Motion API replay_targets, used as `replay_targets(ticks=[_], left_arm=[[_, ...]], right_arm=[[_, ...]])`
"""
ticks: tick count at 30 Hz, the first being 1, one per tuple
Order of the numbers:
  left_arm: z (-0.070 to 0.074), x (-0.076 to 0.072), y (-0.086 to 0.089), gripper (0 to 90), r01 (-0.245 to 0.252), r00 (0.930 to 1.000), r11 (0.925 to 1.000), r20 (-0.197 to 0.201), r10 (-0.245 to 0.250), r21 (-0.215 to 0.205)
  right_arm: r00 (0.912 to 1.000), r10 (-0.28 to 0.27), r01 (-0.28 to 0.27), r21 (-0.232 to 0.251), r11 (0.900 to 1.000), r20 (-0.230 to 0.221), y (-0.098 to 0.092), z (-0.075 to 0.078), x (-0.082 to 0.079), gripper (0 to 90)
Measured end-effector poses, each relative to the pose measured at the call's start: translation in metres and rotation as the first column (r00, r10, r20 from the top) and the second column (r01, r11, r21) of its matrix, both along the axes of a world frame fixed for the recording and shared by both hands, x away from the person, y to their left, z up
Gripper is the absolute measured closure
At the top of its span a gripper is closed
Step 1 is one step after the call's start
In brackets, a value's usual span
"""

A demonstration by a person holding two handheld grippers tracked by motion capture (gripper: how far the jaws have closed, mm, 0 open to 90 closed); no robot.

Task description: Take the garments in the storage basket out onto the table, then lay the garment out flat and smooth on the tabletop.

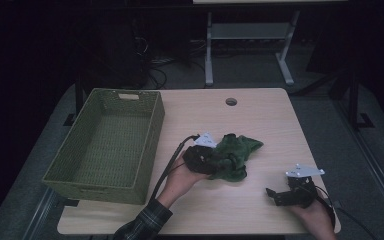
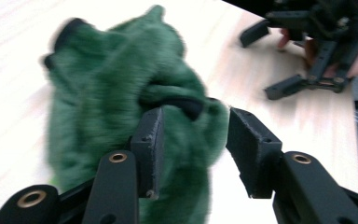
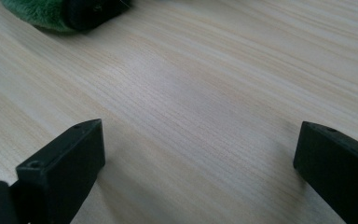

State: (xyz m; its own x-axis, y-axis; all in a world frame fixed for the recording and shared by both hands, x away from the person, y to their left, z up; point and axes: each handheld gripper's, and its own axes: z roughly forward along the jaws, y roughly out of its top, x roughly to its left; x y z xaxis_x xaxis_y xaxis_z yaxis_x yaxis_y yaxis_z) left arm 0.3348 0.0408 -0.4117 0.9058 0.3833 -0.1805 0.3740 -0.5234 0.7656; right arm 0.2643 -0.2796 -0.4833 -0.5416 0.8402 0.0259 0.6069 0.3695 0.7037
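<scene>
A crumpled green fuzzy cloth (image 1: 236, 151) with a black trim lies in the middle of the wooden table (image 1: 265, 120). My left gripper (image 1: 211, 161) is pushed into the cloth's left side, its jaws apart. In the left gripper view the cloth (image 2: 116, 79) bulges around the left pad and into the gap of the gripper (image 2: 193, 126). My right gripper (image 1: 274, 196) rests low at the table's front right, open wide. In the right gripper view its jaws (image 3: 200, 140) frame bare wood, with the edge of the cloth (image 3: 32, 11) at the top left.
A green woven basket (image 1: 105, 187) stands on the table's left side, with nothing in it. A round cable hole (image 1: 231, 101) sits near the far edge. The left gripper view also catches the right gripper (image 2: 261, 65) farther off, held by a hand.
</scene>
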Motion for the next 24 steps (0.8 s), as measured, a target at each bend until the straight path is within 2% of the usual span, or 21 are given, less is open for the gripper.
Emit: replay_targets(ticks=[4, 8, 11, 17, 20, 24], left_arm=[[-0.007, -0.008, -0.010, 56.0, 0.020, 0.9998, 0.9995, 0.002, -0.020, 0.025], [-0.018, -0.006, -0.012, 54.4, 0.010, 1.0000, 0.9982, 0.000, -0.010, 0.059], [-0.025, -0.001, -0.011, 53.2, -0.002, 1.0000, 0.9963, 0.007, 0.001, 0.085], [-0.035, 0.004, -0.009, 55.1, -0.031, 0.9995, 0.9955, 0.001, 0.032, 0.089], [-0.038, 0.007, -0.007, 58.9, -0.042, 0.9991, 0.9947, 0.003, 0.042, 0.094], [-0.040, 0.010, -0.004, 67.5, -0.037, 0.9993, 0.9944, 0.002, 0.037, 0.099]], right_arm=[[1.0000, 0.001, -0.001, 0.000, 1.000, 0.003, 0.000, 0.000, 0.000, 2.6], [0.9999, 0.017, -0.017, 0.003, 1.000, 0.003, 0.003, 0.004, -0.001, 15.3], [0.9997, 0.025, -0.025, 0.000, 1.000, 0.001, 0.007, 0.006, -0.001, 16.8], [0.9974, 0.072, -0.072, 0.064, 0.995, 0.009, 0.020, 0.011, -0.002, 25.0], [0.9940, 0.108, -0.109, 0.106, 0.988, 0.018, 0.029, 0.014, 0.001, 30.0], [0.9882, 0.152, -0.153, 0.120, 0.981, 0.022, 0.044, 0.014, 0.005, 35.5]])
